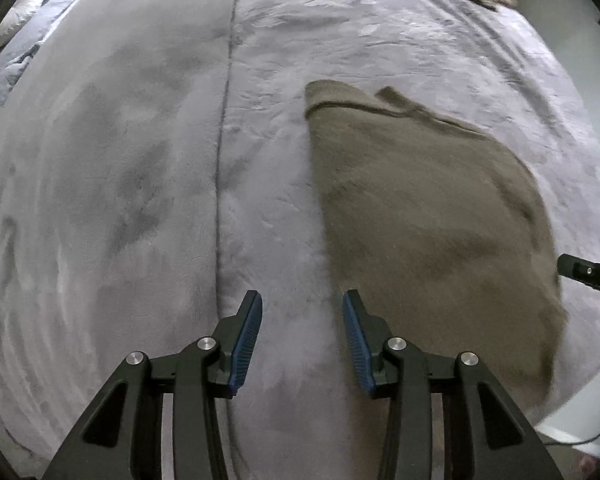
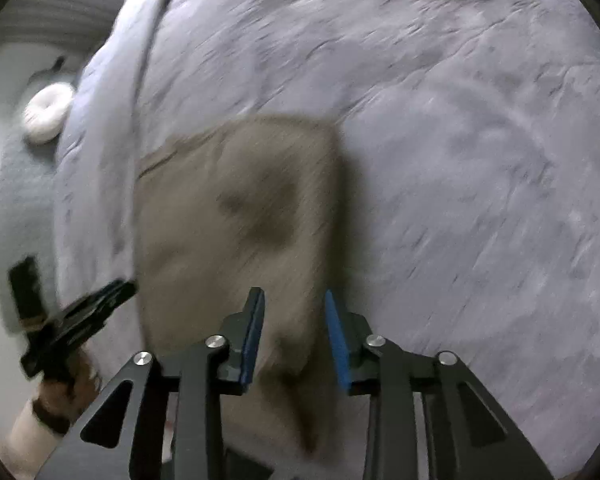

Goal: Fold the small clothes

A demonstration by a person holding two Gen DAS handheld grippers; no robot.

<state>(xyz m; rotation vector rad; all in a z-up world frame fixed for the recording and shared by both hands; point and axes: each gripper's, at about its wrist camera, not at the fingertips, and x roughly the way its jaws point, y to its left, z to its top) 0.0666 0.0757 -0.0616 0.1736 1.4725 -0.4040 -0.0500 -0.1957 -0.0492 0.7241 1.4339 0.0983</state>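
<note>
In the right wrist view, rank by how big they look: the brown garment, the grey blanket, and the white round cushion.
1. grey blanket, filling most of the view.
2. brown garment, lying on the blanket.
3. white round cushion, smallest, though it sits farther off, so its true size is unsure.

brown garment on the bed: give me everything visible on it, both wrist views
The brown garment is a taupe, soft-looking knit or fleece piece lying flat on the grey plush blanket. It looks already folded to a rough rectangle, with a seamed or hemmed band along its far edge and shallow dents in the surface. The left gripper hangs open beside its near left edge, not touching. The right gripper is over its near end, jaws apart with nothing seen pinched; that view is blurred.
</note>
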